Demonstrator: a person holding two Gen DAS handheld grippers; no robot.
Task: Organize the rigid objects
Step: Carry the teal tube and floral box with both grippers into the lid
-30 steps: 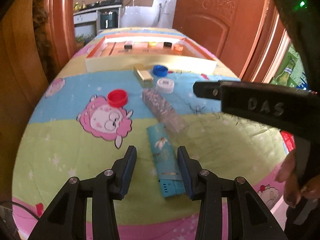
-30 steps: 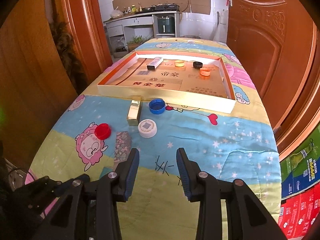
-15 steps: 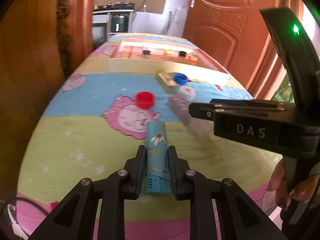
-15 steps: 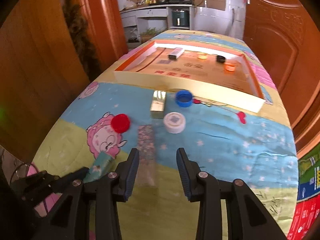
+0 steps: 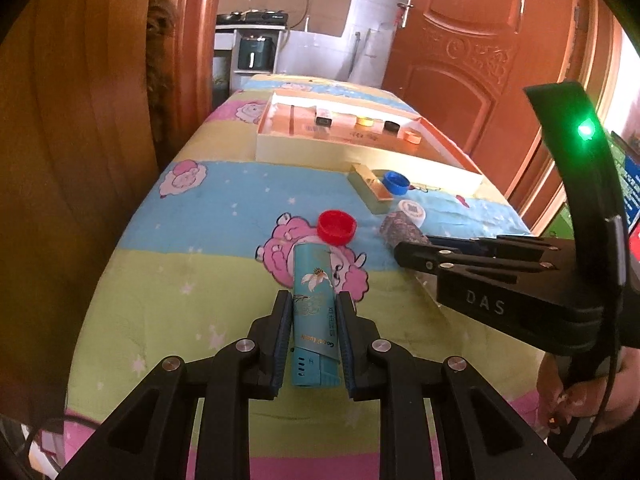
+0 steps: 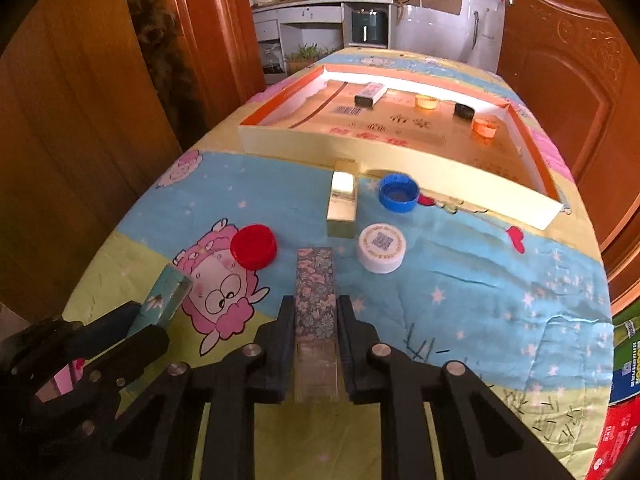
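While clamped, glossy teal box (image 5: 313, 312), floral slab (image 6: 315, 292)

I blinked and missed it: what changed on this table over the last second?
The left gripper closed on the teal box, which it only straddled before. The right gripper moved over to the floral box and its jaws have just been closing, now clamped on it. The red cap, white cap, blue cap, gold box and the tray with its contents stayed put.
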